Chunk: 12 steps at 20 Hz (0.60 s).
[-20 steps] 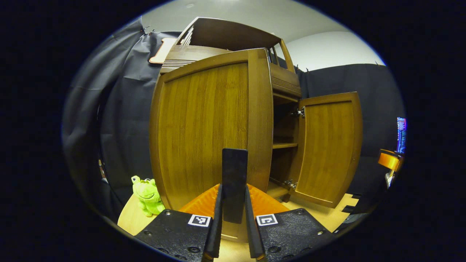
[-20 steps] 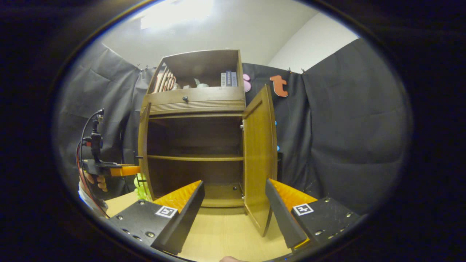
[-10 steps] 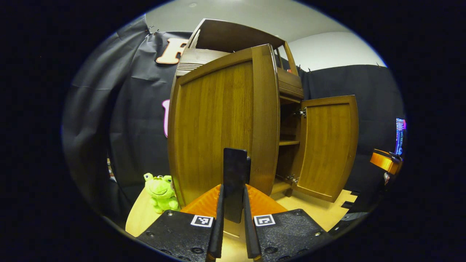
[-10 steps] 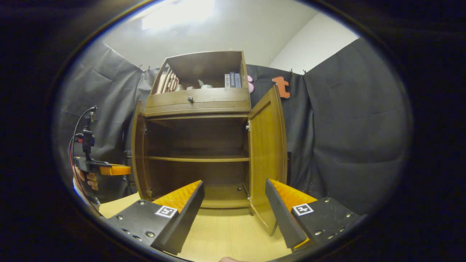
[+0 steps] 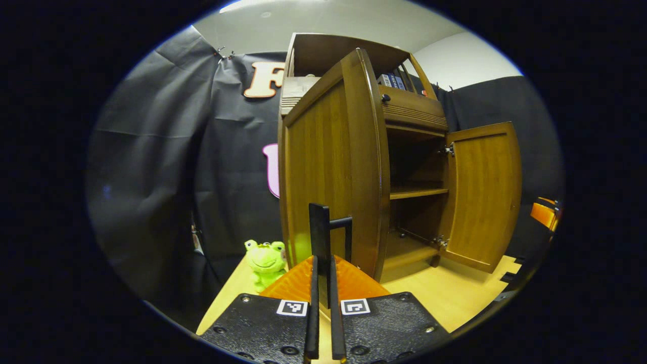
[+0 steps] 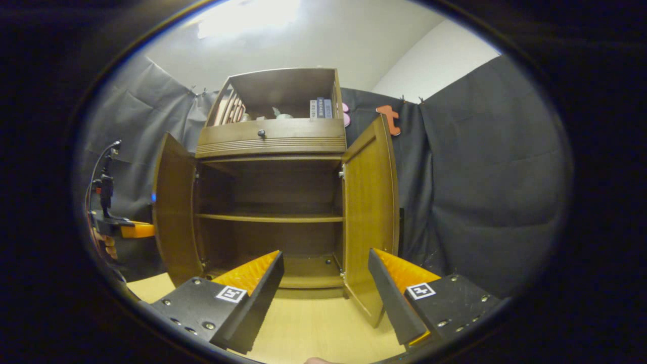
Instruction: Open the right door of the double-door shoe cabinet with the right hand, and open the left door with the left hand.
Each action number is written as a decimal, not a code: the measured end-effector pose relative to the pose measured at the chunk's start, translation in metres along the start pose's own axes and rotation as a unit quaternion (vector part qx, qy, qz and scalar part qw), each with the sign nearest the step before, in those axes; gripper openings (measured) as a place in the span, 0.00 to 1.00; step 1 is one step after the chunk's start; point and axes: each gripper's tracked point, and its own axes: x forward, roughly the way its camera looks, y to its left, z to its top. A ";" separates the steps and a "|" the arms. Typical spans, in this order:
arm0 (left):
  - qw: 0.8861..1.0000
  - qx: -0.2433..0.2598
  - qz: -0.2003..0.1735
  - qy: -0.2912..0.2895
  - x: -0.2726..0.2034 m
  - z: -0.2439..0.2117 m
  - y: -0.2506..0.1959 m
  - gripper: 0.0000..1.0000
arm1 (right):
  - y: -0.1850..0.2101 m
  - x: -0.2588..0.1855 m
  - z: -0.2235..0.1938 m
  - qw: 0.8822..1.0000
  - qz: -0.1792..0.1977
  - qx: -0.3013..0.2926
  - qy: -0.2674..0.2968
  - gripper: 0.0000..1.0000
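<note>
— So, where does your shoe cabinet [image 6: 270, 202] stand?

— It sits on the light wooden floor [image 6: 313, 323] against the black cloth wall, straight ahead of your right gripper [image 6: 326, 283]. It is brown wood with a visible grain. Both lower doors are swung out. The left door [image 5: 328, 172] is angled well away from the front, and its dark bar handle [image 5: 323, 237] is caught between the fingers of your left gripper [image 5: 323, 303], which are clenched on it. In the right gripper view you see that same gripper [image 6: 119, 230] off at the far left, with a hand [image 6: 103, 245] on it, beside the left door [image 6: 174, 207].

— And the right door?

— The right door [image 6: 369, 212] hangs open on its hinges, edge toward you. Your right gripper is released, its fingers spread wide and holding nothing, well apart from the door. From the left gripper view, the right door [image 5: 482, 194] shows its inner face.

— What is inside and around?

— One shelf [image 6: 270, 218] crosses the dark interior. Above the doors you have a drawer front with a small dark knob [image 6: 261, 133], and an open top bay holding a few books [image 6: 318, 108] and small pale items too small to tell. A green frog plush [image 5: 265, 258] sits on the floor just beside the left door's outer face, near your left gripper. Nothing blocks either door.
</note>
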 end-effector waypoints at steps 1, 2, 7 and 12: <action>1.000 0.001 0.008 -0.004 -0.001 0.001 0.008 0.08 | 0.004 0.001 0.000 1.000 0.004 0.000 -0.001 0.99; 1.000 0.002 0.016 -0.003 -0.003 -0.001 0.014 0.08 | 0.009 0.000 0.000 1.000 0.014 0.003 -0.001 0.99; 0.998 0.031 0.062 -0.001 -0.002 -0.009 0.069 0.05 | 0.019 0.001 0.005 0.999 0.033 -0.001 -0.010 0.99; 1.000 -0.023 0.015 -0.015 0.002 -0.005 0.102 0.03 | 0.019 -0.002 0.016 0.999 0.038 0.014 -0.024 0.99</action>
